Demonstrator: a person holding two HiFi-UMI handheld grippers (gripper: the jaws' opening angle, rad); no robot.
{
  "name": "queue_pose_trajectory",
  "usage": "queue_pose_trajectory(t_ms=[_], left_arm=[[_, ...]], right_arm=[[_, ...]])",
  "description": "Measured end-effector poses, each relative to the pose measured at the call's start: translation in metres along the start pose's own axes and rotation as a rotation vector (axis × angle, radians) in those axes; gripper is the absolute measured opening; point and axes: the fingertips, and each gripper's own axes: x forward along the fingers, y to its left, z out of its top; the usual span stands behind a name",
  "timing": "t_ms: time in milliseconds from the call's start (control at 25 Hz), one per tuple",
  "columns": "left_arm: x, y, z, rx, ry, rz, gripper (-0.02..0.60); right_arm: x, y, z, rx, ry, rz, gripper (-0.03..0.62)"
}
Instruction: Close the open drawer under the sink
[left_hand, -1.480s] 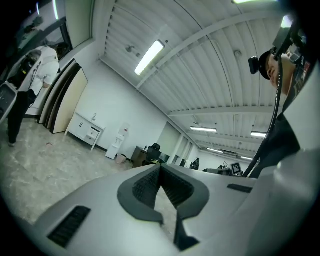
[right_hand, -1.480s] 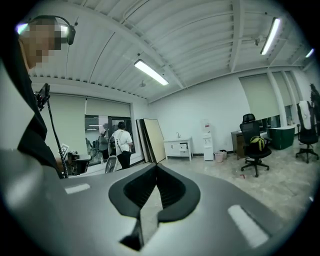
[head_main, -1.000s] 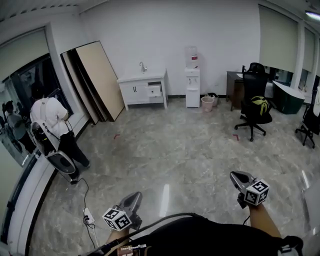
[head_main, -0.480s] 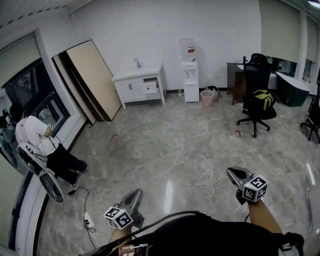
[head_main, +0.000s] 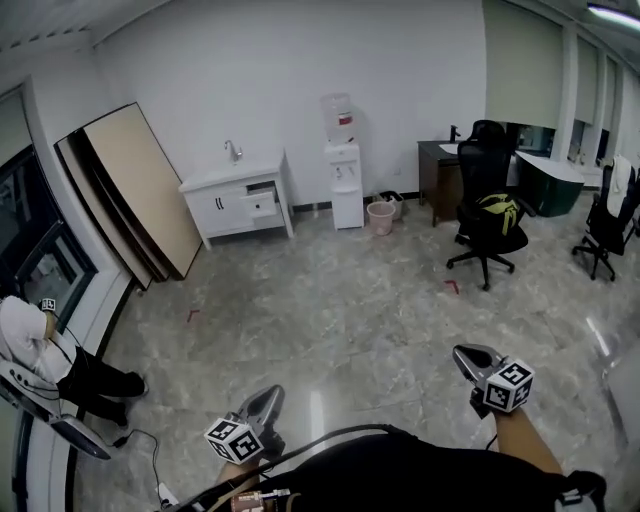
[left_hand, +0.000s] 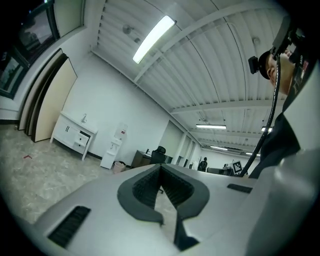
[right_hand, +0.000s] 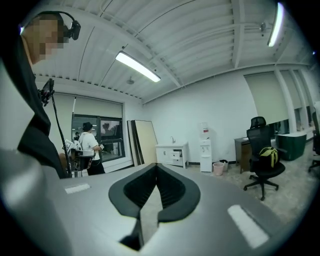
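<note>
Grey marble floor (head_main: 350, 300), white sink cabinet (head_main: 222, 207), drawer (head_main: 262, 204) open

Along the far wall, from left to right: boards (head_main: 130, 195) leaning on the wall, sink cabinet (head_main: 222, 208) just beside them, water dispenser (head_main: 344, 175), waste bin (head_main: 380, 216), desk (head_main: 438, 178). Open drawer (head_main: 262, 204) in the cabinet's right half. Office chair (head_main: 488, 210) in front of the desk. Person (head_main: 45, 350) at the left edge, well apart from the cabinet. Nearest the camera, left gripper (head_main: 270, 393) and right gripper (head_main: 464, 353), well apart, above open floor (head_main: 340, 300).
</note>
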Motion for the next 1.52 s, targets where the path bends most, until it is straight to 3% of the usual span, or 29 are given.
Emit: queue_pose_trajectory(t_ms=[160, 320, 640, 880, 1240, 1520], left_arm=[[0.031, 0.061, 0.033, 0.012, 0.025, -0.060, 0.000], [0.053, 0.112, 0.059, 0.017, 0.036, -0.093, 0.000], [0.098, 0.180, 0.074, -0.023, 0.029, -0.072, 0.000], [0.141, 0.213, 0.068, -0.027, 0.022, 0.007, 0.000], [0.254, 0.238, 0.104, -0.015, -0.104, 0.171, 0.000], [0.332, 0.241, 0.107, -0.007, -0.105, 0.188, 0.000]], right_arm=[[0.054, -0.011, 0.017, 0.026, -0.029, -0.084, 0.002], [0.107, -0.010, 0.025, 0.046, -0.038, -0.107, 0.002], [0.186, -0.043, 0.029, 0.062, 0.000, -0.100, 0.002], [0.261, -0.096, 0.025, 0.083, 0.013, 0.000, 0.002], [0.378, -0.214, 0.085, -0.015, 0.032, 0.198, 0.002], [0.425, -0.284, 0.100, -0.001, 0.028, 0.252, 0.002]])
